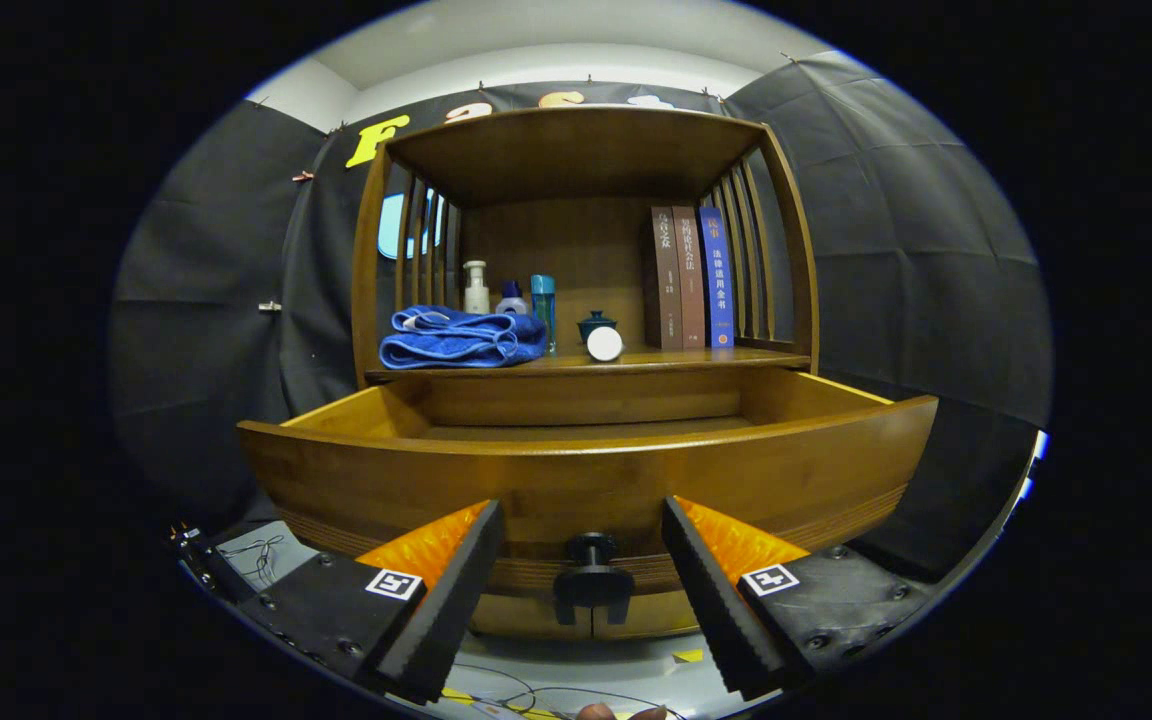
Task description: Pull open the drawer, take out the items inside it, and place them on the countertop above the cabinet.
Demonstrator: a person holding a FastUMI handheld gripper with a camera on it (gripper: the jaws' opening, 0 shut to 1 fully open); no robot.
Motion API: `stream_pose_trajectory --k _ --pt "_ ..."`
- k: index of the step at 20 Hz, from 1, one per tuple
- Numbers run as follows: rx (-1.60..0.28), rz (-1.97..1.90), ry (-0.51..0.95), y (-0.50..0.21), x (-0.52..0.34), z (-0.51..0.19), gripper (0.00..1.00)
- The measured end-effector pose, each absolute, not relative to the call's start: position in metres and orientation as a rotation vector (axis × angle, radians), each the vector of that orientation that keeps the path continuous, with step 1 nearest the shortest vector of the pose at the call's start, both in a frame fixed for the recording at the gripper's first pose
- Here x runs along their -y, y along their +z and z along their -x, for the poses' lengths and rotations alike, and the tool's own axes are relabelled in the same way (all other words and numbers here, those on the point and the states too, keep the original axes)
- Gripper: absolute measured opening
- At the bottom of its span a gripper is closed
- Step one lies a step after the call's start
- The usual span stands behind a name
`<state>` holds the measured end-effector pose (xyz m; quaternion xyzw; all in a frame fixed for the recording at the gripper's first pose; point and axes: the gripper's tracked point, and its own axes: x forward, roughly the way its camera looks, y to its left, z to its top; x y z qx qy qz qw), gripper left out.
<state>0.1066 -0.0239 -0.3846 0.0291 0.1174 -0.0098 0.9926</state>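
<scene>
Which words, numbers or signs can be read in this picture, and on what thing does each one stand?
"法律适用全书": white characters on the spine of the blue book; the red characters above them are unclear.
Two brown books: spine text too blurred to read.
Bottles: print too small to read.
Square markers behind the open fingers, which flank the drawer knob without touching it: patterns, no words.

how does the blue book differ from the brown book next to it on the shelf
The blue book is bright blue; the brown book is reddish brown. The blue one stands nearest the slatted side, the brown one sits between it and a darker book. Both stand upright, about equal in height, beyond the open drawer. The gripper has its jaws open around the drawer knob.
</scene>
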Motion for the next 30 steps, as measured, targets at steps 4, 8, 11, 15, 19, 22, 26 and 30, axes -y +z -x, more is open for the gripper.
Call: stream_pose_trajectory --k 4,8,11,15,19,22,26,30 --pt "-0.211 -0.050 -0.022 -0.384 0.024 -0.109 1.00" --pt "-0.207 -0.044 -0.024 -0.383 0.023 -0.115 1.00" --pt "-0.204 -0.042 -0.022 -0.382 0.022 -0.128 1.00" --pt "-0.189 -0.003 -0.024 -0.381 0.022 -0.154 1.00" --pt "-0.200 0.002 -0.026 -0.384 0.022 -0.181 1.00" --pt "-0.194 0.026 -0.027 -0.388 0.022 -0.203 1.00" --pt "-0.206 0.044 -0.029 -0.393 0.021 -0.229 1.00" --pt "-0.211 0.053 -0.033 -0.397 0.021 -0.253 1.00"
